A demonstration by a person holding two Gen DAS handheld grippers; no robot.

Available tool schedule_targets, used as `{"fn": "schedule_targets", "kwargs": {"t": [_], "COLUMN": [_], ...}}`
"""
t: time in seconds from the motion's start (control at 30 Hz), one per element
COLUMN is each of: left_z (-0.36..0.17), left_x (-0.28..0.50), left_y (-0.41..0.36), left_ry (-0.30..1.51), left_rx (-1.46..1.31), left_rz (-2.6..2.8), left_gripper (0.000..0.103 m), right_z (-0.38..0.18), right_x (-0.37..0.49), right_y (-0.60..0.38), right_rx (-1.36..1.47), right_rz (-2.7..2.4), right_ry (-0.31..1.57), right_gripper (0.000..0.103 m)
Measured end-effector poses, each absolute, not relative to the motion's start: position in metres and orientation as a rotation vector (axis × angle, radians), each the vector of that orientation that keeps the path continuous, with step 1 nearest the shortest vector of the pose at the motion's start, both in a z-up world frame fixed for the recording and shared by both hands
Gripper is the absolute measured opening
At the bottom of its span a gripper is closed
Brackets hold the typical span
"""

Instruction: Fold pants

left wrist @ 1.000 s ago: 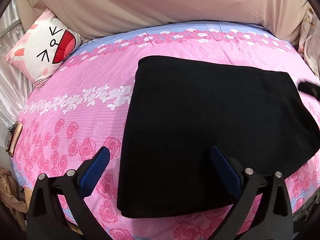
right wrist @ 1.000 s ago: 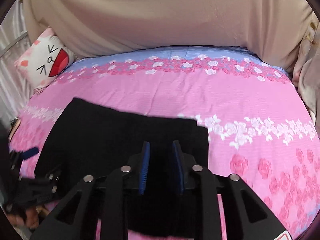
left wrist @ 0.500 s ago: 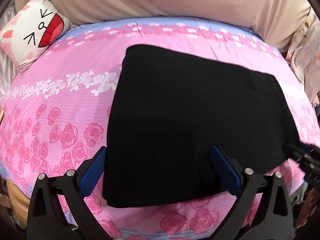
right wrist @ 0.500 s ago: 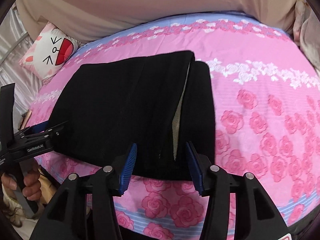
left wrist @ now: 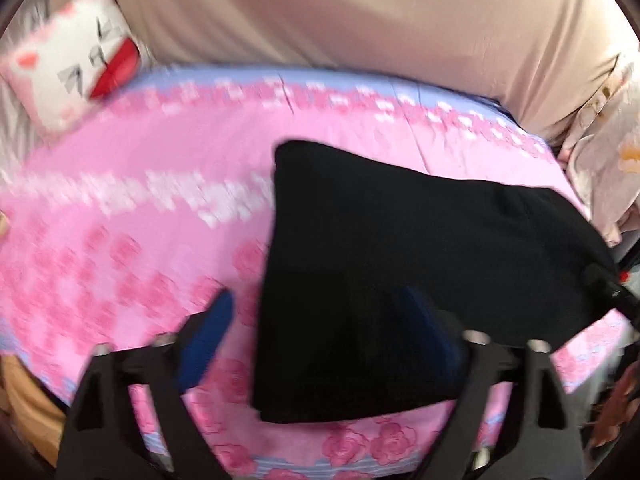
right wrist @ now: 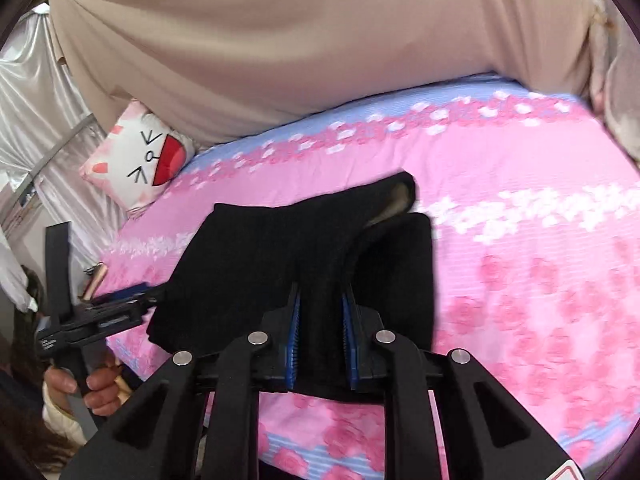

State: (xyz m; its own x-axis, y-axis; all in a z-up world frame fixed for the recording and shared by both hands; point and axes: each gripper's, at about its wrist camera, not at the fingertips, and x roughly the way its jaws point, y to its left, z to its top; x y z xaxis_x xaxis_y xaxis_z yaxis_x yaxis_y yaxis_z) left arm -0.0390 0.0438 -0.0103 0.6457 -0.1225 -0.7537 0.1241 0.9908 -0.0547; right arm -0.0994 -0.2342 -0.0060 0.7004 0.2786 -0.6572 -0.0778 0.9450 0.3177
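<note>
The folded black pants (left wrist: 400,264) lie on the pink flowered bed sheet (left wrist: 120,240), near its front edge. My left gripper (left wrist: 320,340) is open, with blue pads; its right finger is over the pants' near left part and its left finger over the sheet. In the right wrist view my right gripper (right wrist: 320,328) is shut on a raised fold at the near right edge of the pants (right wrist: 260,264), lifting the top layer. The left gripper (right wrist: 120,304) shows there at the pants' left edge.
A white cat-face pillow (left wrist: 76,64) lies at the far left corner, also in the right wrist view (right wrist: 140,156). A beige curtain (right wrist: 280,40) hangs behind the bed. Pale cloth (left wrist: 608,152) hangs at the right. A phone-like object (right wrist: 94,280) lies near the left bed edge.
My right gripper has shut on the pants' near edge and raised the top layer. My left gripper has shifted left, so the pants sit further right in its view.
</note>
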Motion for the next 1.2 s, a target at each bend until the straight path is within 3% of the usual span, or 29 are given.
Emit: {"fn": "schedule_targets", "kwargs": {"t": [0.03, 0.1, 0.2, 0.23, 0.27, 0.3, 0.7, 0.9, 1.03, 1.2], "left_z": [-0.012, -0.025, -0.030, -0.029, -0.029, -0.028, -0.052, -0.071, -0.072, -0.074], "left_x": [-0.040, -0.036, -0.038, -0.040, -0.042, -0.042, -0.030, -0.022, -0.013, 0.004], "left_y": [0.041, 0.035, 0.034, 0.036, 0.037, 0.040, 0.048, 0.052, 0.053, 0.047], "left_ry": [0.848, 0.880, 0.908, 0.900, 0.894, 0.893, 1.033, 1.132, 1.167, 1.165], "left_rx": [0.032, 0.073, 0.058, 0.060, 0.061, 0.057, -0.042, -0.190, -0.278, -0.284], "left_rz": [-0.119, -0.089, -0.091, -0.080, -0.068, -0.056, -0.133, -0.251, -0.316, -0.318], "left_gripper": [0.095, 0.095, 0.095, 0.095, 0.095, 0.096, 0.098, 0.098, 0.098, 0.098], "right_z": [-0.020, -0.061, -0.058, -0.052, -0.045, -0.042, -0.066, -0.080, -0.080, -0.087], "right_x": [-0.094, -0.080, -0.092, -0.096, -0.102, -0.105, -0.094, -0.093, -0.087, -0.070], "right_y": [-0.236, -0.240, -0.252, -0.254, -0.254, -0.253, -0.249, -0.259, -0.257, -0.253], "right_rx": [0.239, 0.204, 0.311, 0.305, 0.289, 0.270, 0.312, 0.478, 0.525, 0.539], "right_rz": [0.168, 0.090, 0.089, 0.068, 0.038, 0.026, 0.053, 0.115, 0.143, 0.133], "right_ry": [0.824, 0.948, 0.906, 0.891, 0.863, 0.859, 0.934, 0.964, 0.963, 0.972], "right_gripper": [0.022, 0.041, 0.049, 0.054, 0.067, 0.069, 0.075, 0.076, 0.085, 0.087]}}
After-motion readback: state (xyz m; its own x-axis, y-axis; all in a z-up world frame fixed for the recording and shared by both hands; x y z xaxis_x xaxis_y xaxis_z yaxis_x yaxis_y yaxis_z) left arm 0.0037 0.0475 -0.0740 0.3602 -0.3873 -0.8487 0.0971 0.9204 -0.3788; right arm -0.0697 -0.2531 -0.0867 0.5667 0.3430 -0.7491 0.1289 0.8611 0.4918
